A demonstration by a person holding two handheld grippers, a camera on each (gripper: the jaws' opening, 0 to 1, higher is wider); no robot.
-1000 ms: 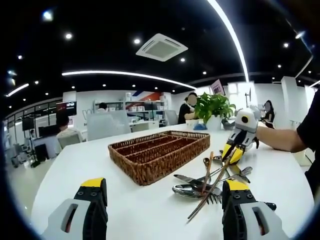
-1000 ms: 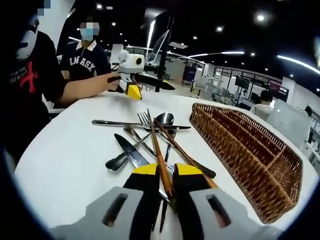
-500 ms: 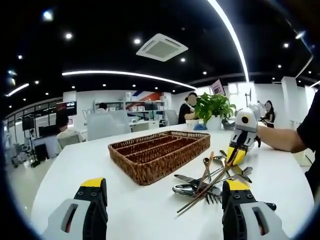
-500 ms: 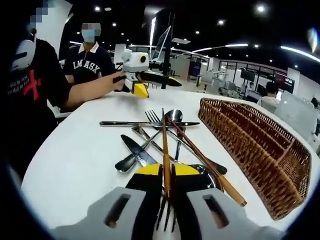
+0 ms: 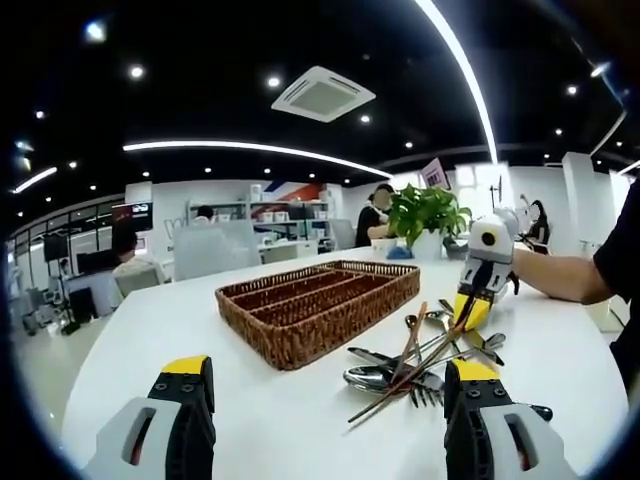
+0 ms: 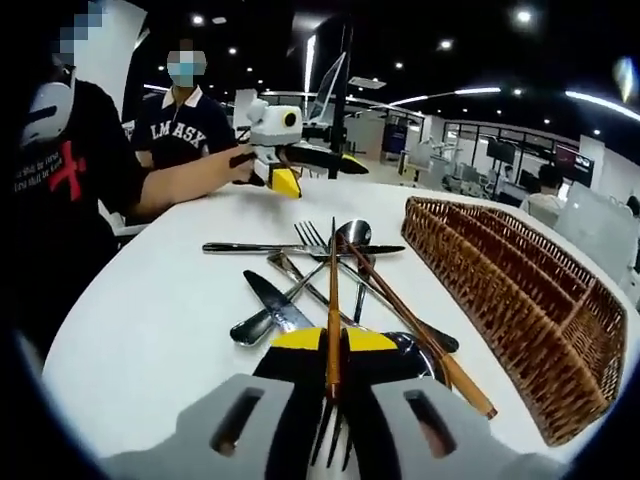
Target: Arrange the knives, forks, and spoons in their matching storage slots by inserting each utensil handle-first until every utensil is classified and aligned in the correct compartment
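Since a second ago the wooden-handled fork (image 6: 333, 300) has swung from a slant to lie straight along the right gripper's (image 6: 332, 345) line, and it has come up off the pile at its handle end. In the right gripper view the yellow-tipped jaws are pinched narrow on the fork's neck, tines (image 6: 330, 440) pointing back toward the camera and the wooden handle reaching forward over the heap. Just beyond the jaws lie a knife (image 6: 277, 304), a second wooden-handled piece (image 6: 415, 335) slanting toward the basket, and further out a spoon (image 6: 352, 234) and a steel fork (image 6: 310, 238) crossed by a long thin utensil (image 6: 300, 249) (probably another knife, though the blade is too small to be sure). To the side stands the wicker cutlery basket (image 6: 515, 300), its long slots showing no cutlery. Past the heap a person's hand holds the other gripper over the white table (image 6: 150, 310). In the left gripper view the left gripper's (image 5: 325, 400) jaws stand wide apart with nothing between them, the utensil pile (image 5: 410, 365) beside the right-hand jaw, the basket behind it, and a potted plant (image 5: 428, 212) at the far edge.
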